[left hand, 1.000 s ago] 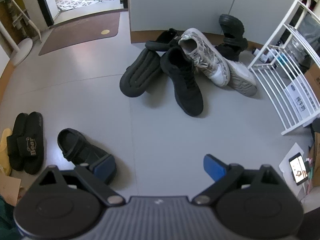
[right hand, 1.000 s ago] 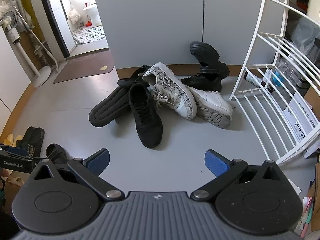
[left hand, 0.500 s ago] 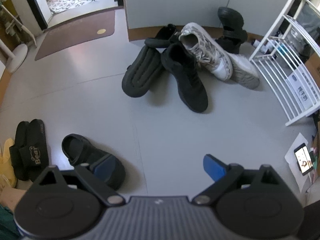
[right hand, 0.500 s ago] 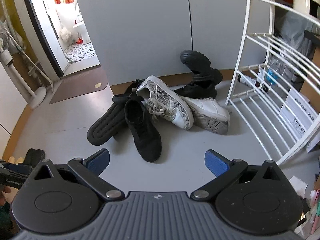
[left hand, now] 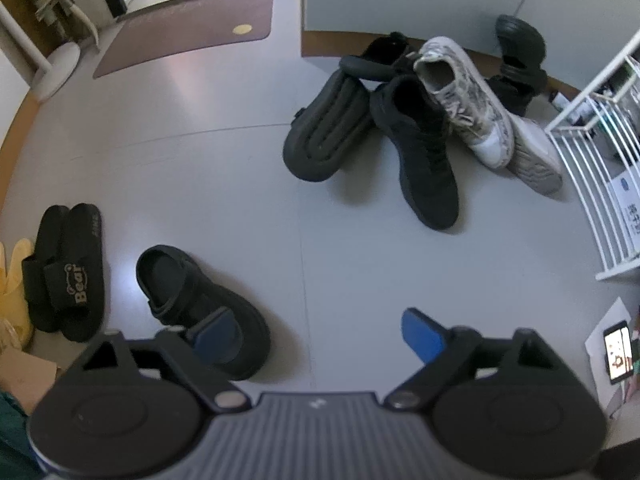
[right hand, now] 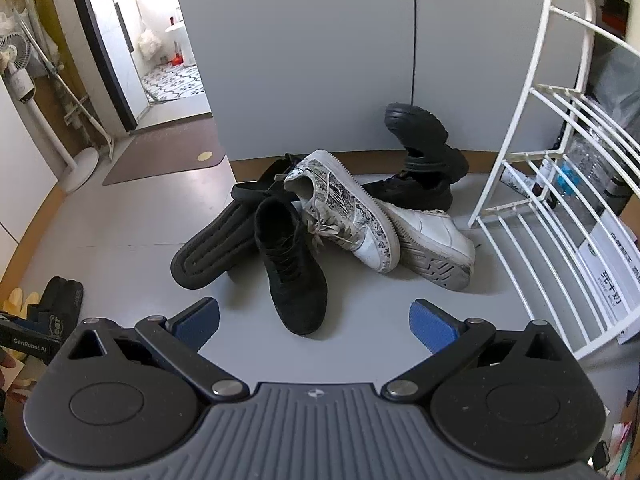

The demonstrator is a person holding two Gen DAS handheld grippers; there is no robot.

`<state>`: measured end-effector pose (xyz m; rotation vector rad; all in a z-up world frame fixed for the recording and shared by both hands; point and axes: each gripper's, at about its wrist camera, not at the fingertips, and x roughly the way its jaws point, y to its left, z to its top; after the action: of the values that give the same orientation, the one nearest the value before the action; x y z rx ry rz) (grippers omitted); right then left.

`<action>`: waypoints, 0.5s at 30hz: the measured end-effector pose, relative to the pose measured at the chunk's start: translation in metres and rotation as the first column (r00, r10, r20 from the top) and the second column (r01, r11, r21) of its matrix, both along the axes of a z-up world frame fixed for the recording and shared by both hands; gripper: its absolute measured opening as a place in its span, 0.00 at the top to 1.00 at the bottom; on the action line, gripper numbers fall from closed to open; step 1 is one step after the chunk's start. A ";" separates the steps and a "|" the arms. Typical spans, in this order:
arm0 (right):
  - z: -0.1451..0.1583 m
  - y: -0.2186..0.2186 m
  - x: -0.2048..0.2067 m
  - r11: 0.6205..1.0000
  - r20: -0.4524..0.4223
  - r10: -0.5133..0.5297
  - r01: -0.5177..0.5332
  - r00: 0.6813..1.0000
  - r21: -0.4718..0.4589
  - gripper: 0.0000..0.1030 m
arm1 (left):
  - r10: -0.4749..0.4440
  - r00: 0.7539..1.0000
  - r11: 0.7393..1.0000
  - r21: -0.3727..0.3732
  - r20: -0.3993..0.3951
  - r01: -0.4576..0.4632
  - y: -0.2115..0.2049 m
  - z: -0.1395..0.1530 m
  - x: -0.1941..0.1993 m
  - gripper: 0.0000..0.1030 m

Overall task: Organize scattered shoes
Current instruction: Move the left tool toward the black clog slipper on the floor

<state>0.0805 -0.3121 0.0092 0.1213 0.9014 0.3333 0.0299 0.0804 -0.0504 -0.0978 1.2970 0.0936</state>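
Observation:
A pile of shoes lies on the grey floor by the wall: a black sneaker, an overturned black shoe showing its sole, a patterned white sneaker, a white sneaker on its side and black chunky shoes behind. The same black sneaker shows in the left wrist view. A lone black strap shoe lies under my left gripper, which is open above the floor. My right gripper is open and empty, short of the pile.
A white wire shoe rack stands at the right. Black "Bear" slippers and yellow slippers sit at the left. A phone lies on paper at lower right. A brown mat leads to a doorway; a fan stand is beside it.
My left gripper has shifted left and down, so the strap shoe now sits closer under its left finger. My right gripper has moved nearer the shoe pile. Both stay open.

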 end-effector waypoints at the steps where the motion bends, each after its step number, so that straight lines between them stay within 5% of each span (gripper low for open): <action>1: 0.000 0.001 0.002 1.000 -0.001 0.004 -0.004 1.000 0.002 0.00 | 0.013 1.000 1.000 -0.003 0.002 -0.013 0.005 -0.001 0.003 0.12; 15: -0.006 -0.001 0.026 1.000 -0.031 0.008 -0.008 1.000 -0.013 0.00 | 0.053 0.998 0.999 0.010 -0.014 -0.053 0.067 -0.021 0.036 0.14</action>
<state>0.1066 -0.3132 0.0029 0.1111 0.9343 0.3340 0.0657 0.1479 -0.0716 -0.1234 1.3082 0.1462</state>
